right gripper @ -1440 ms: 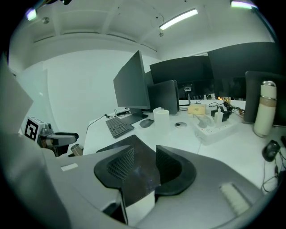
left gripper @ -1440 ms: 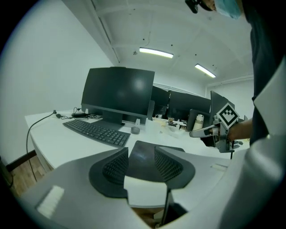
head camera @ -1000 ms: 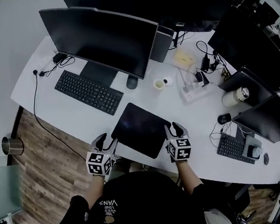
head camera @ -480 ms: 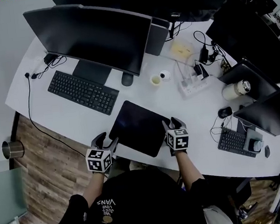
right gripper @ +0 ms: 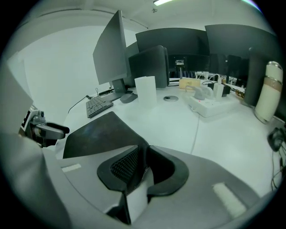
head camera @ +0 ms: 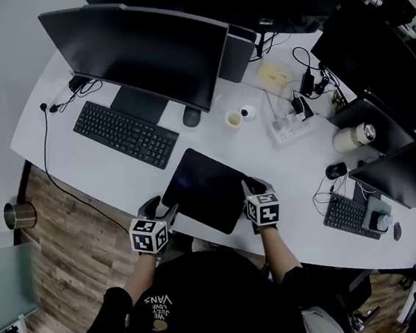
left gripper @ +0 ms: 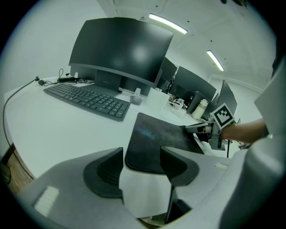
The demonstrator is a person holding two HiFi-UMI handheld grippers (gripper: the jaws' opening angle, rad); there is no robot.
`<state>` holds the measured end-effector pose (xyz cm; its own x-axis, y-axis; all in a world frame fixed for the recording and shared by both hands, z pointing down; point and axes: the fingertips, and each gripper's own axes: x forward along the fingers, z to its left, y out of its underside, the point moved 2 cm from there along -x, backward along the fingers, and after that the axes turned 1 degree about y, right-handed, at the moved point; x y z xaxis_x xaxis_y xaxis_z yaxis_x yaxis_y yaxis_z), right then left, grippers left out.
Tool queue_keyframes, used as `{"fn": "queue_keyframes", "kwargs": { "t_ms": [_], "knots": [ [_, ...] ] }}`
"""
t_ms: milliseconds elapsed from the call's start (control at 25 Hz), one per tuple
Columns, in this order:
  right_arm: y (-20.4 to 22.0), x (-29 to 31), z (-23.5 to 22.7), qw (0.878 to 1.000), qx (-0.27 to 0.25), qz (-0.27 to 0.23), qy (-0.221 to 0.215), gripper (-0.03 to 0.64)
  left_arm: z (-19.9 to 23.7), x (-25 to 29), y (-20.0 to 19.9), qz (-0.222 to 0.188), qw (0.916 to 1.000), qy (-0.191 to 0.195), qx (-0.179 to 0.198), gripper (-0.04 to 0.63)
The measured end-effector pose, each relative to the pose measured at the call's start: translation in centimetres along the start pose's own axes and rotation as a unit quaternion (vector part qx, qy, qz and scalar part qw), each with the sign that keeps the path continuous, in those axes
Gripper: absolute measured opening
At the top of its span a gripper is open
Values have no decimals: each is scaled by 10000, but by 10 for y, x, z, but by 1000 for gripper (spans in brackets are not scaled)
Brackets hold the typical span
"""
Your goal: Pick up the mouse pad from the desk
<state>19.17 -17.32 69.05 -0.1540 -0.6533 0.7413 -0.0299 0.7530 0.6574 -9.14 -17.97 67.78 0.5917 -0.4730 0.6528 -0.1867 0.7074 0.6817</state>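
The dark mouse pad [head camera: 206, 188] lies on the white desk [head camera: 114, 183] in front of the keyboard [head camera: 125, 134]. My left gripper [head camera: 161, 210] is at its near left corner. In the left gripper view that gripper [left gripper: 142, 154] stands wide open, the pad's corner [left gripper: 147, 138] lying between the jaws untouched. My right gripper [head camera: 255, 191] is at the near right corner. In the right gripper view its jaws [right gripper: 143, 150] are closing and have pinched the pad's corner [right gripper: 96, 134], which curls up slightly.
A monitor [head camera: 144, 54] stands behind the keyboard. A cup [head camera: 233, 119], a power strip [head camera: 287, 130], a flask [head camera: 353, 138], a mouse [head camera: 333, 171] and a small keyboard [head camera: 348, 214] are to the right. The desk's front edge runs just under both grippers.
Both grippers have sunk a little onto the pad's near corners. The right jaws have narrowed onto the corner; the left jaws have spread wider.
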Motion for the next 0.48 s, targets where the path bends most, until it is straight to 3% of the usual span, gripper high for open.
{"fn": "queue_keyframes", "kwargs": {
  "t_ms": [480],
  "knots": [
    [-6,-9,11,9998,-76,-157,-47,41,7,4,6,331,9989,-339,-50,235]
  ]
}}
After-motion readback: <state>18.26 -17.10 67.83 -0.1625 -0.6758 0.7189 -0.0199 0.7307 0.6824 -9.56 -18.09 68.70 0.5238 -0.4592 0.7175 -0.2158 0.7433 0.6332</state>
